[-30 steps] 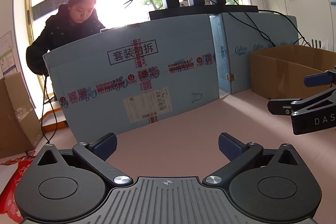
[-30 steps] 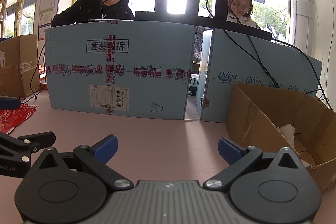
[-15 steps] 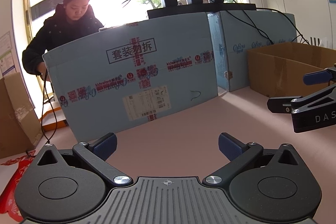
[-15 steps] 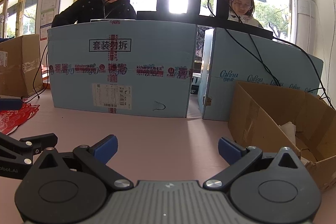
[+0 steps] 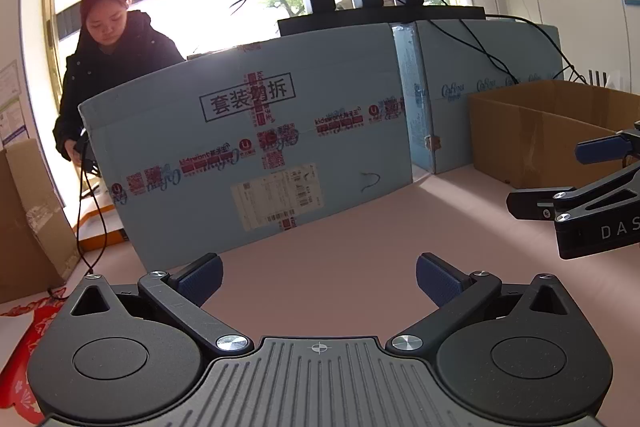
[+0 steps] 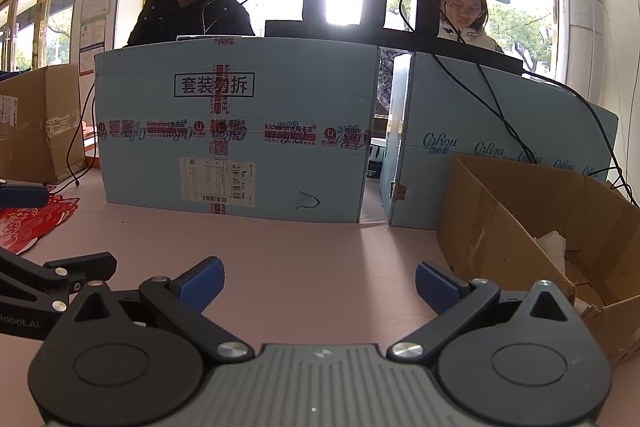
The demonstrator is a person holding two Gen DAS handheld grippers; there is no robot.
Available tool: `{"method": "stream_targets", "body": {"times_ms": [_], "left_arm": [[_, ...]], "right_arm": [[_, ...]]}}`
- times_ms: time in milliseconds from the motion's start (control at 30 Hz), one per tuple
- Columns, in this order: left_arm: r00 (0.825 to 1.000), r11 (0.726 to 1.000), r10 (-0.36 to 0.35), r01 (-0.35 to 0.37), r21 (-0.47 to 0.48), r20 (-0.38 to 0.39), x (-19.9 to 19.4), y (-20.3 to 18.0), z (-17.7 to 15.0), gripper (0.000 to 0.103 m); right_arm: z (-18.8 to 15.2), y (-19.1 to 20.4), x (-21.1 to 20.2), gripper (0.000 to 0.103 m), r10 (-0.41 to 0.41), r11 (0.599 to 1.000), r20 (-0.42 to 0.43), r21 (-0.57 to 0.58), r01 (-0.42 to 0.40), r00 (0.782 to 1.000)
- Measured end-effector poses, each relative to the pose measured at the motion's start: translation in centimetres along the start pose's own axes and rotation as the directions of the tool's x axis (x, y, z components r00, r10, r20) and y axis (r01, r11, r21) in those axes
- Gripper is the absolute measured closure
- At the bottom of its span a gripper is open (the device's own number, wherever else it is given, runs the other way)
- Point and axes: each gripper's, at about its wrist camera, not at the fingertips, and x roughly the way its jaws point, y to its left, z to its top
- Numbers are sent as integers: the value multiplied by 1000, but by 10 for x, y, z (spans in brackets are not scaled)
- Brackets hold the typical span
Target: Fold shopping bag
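On the left wrist view, left gripper (image 5: 319, 279) sits low over the pink table (image 5: 360, 247), jaws spread wide, nothing between the blue pads (image 5: 200, 277). Red shopping bag (image 5: 28, 339) lies flat at the near-left edge, mostly cut off by the gripper body. Right gripper (image 5: 580, 183) pokes in from the right, also empty, fingers apart. Blue printed carton (image 5: 248, 155) stands far across the table, brown box (image 5: 532, 135) to the far right, a person in a dark coat (image 5: 108, 67) behind.

Right wrist view: right gripper (image 6: 319, 279) gaping, empty, over bare pink table (image 6: 320, 247). Bag (image 6: 28, 223) shows as a red patterned sheet at far left, well apart from these jaws, near the left gripper's (image 6: 40, 235) blue tip. Open brown box (image 6: 540, 227) just to the right.

Handling guess: bag looks thin, light, floppy; probably slides on the smooth top. Best hold is likely an edge or corner, pinch both layers, other claw pinning or taking the opposite corner. Neither claw touches it yet, so folding hasn't begun.

Versus earlier frames: both views barely shifted; carton sits slightly lower and nearer in the left view, person behind has leaned a little. Jaws same spread, bag unmoved.
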Motion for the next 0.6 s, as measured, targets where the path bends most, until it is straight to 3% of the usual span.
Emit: {"method": "stream_targets", "body": {"times_ms": [600], "left_arm": [[1000, 1000, 3, -3, -3, -4, 1, 1, 0, 0]], "right_arm": [[-3, 4, 0, 0, 3, 1000, -14, -3, -3, 1000]]}}
